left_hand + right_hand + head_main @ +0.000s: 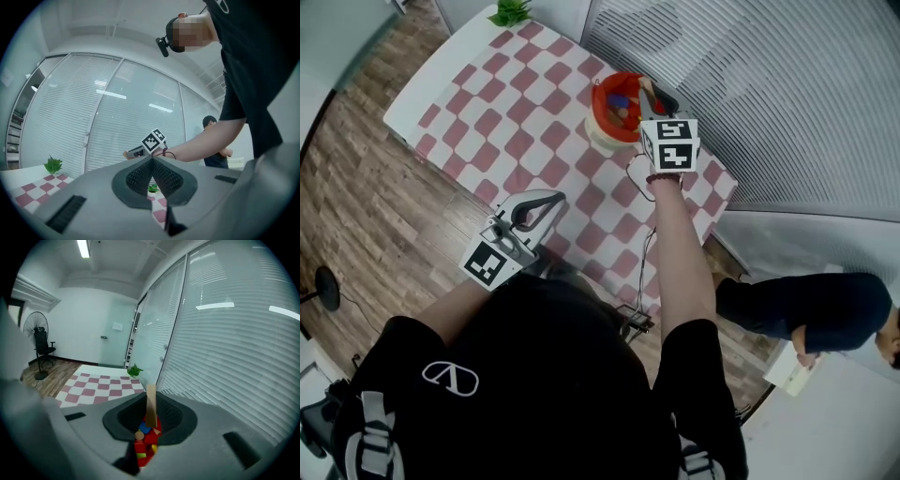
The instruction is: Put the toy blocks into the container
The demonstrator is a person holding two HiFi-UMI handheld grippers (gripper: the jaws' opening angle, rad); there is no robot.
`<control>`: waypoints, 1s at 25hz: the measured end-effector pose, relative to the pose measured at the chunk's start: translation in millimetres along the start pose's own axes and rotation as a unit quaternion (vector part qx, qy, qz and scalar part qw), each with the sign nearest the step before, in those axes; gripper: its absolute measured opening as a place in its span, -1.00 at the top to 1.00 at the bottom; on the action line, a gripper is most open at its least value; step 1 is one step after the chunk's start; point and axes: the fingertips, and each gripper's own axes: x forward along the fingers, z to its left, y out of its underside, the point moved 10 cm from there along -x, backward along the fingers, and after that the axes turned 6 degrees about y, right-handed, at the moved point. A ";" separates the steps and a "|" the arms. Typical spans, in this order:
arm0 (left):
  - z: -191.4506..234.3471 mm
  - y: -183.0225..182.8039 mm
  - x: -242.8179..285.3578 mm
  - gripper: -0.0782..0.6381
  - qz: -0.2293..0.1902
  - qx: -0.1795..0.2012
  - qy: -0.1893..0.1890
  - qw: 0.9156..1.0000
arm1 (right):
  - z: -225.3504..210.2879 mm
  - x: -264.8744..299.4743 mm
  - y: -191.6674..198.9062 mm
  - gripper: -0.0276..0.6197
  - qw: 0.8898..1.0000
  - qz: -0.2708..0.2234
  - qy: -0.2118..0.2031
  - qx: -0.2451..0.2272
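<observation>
Red container (604,101) sits on the checkered bench (525,122) and holds blue, red, yellow and bare-wood toy blocks (142,431). Just above the container, the right gripper (649,98) has its fingers clenched on a thin wooden plank block (151,405), which stands upright. Well apart from the container, toward the person, the left gripper (548,200) has its fingers pressed together with nothing between them.
</observation>
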 end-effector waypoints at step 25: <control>5.9 -3.4 6.4 0.77 -0.003 0.009 0.006 1.000 | 12.1 -50.6 1.9 0.61 0.998 -0.052 0.016 -0.011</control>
